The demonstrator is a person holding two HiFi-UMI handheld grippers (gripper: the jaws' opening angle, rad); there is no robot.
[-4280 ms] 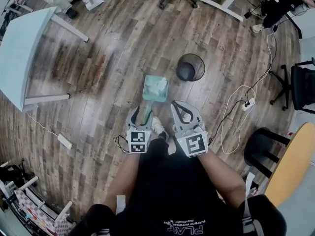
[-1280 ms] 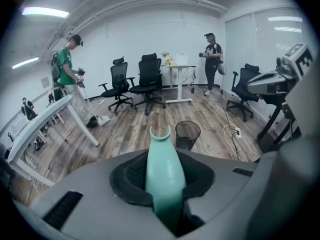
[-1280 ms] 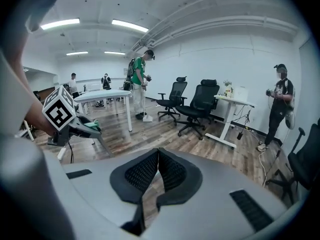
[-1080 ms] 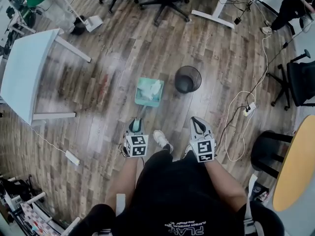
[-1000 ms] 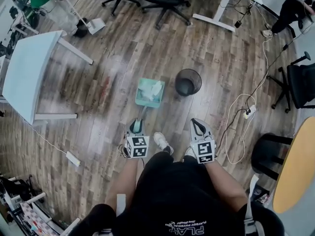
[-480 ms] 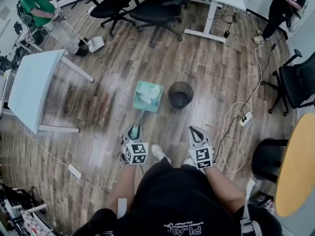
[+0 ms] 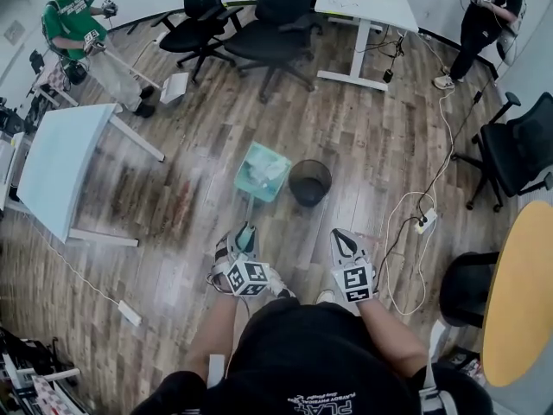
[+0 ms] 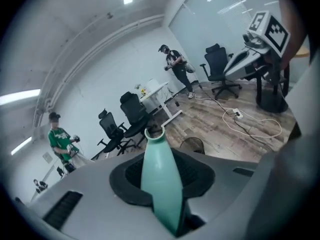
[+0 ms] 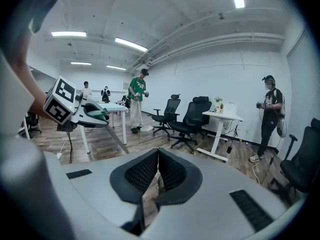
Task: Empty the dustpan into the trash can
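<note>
Near the middle of the head view, a mint-green plastic dustpan sits just left of the trash can, with its near corner close to the can's rim; whether the two touch cannot be told. The pan is a shallow, squarish tray with low walls, and a small heap of pale crumpled scraps lies in it. The trash can is a round, dark wire-mesh bin with an open top. Its inside looks black, and any contents are too dark to make out.

A long, slim handle runs from the pan down the frame to the left gripper. In the left gripper view, the left gripper's ridged black pads are clamped on the smooth, tapering green handle, and the mesh can shows just beyond.

Lower right of centre in the head view, the right gripper is held apart from the pan and the can. In its own view, the right gripper's textured pads meet at the tips with nothing between them.

Brown wooden planks with a worn, streaky grain make up the floor. A white table stands at the left, black office chairs are at the top, and a white cable loops at the right.
</note>
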